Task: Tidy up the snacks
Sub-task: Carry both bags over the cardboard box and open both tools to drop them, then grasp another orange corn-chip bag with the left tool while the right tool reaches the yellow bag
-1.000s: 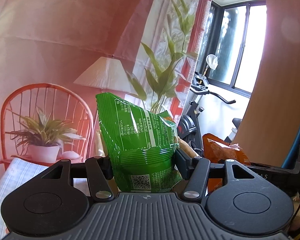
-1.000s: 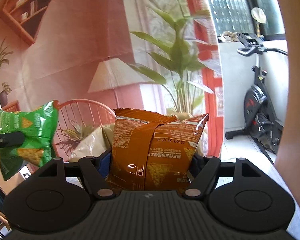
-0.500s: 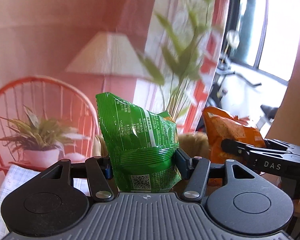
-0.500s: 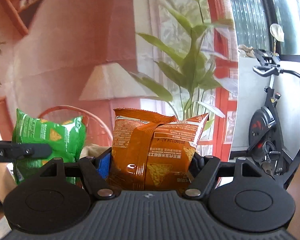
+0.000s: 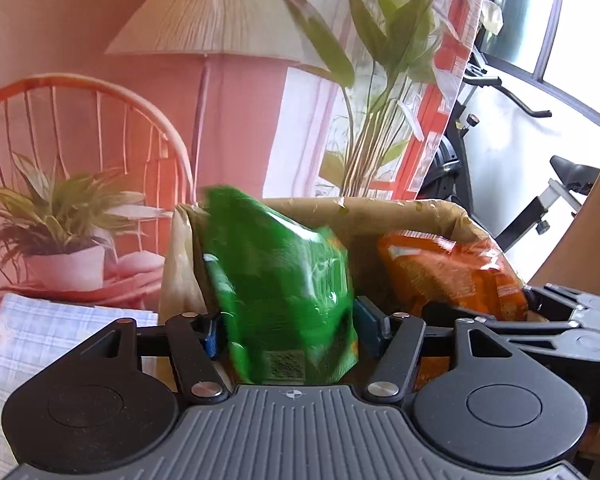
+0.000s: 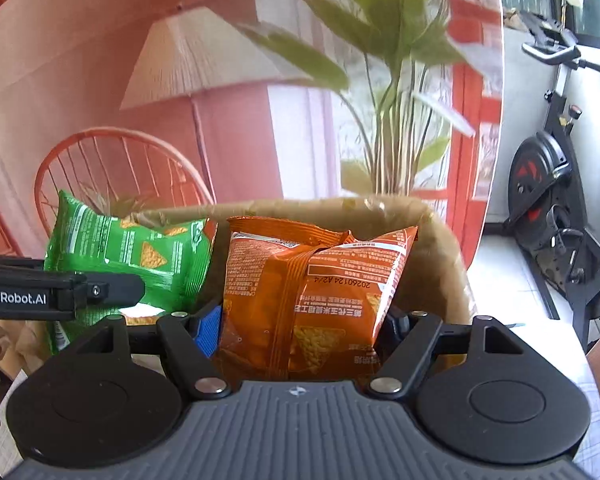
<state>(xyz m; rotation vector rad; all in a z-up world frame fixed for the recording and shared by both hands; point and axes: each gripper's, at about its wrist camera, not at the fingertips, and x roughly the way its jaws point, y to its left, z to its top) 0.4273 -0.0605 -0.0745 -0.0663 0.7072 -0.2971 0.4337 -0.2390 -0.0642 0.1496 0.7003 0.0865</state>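
Note:
My left gripper [image 5: 290, 320] is shut on a green snack bag [image 5: 284, 292], held upright over the open brown paper bag [image 5: 364, 210]. My right gripper [image 6: 300, 324] is shut on an orange snack bag [image 6: 312, 292], also over the paper bag's opening [image 6: 432, 248]. In the left wrist view the orange bag [image 5: 452, 272] and the right gripper's fingers [image 5: 572, 320] sit to the right. In the right wrist view the green bag [image 6: 132, 256] and the left gripper's finger [image 6: 60, 292] sit to the left. Both bags are partly below the paper bag's rim.
A printed backdrop with a lamp, a chair and plants hangs behind the paper bag [image 5: 204, 80]. A checked cloth [image 5: 60, 332] covers the table at left. An exercise bike [image 6: 552, 200] stands at right.
Both grippers have moved forward and down with their snack bags. The paper bag has come close and now surrounds both bags. The green bag is motion-blurred.

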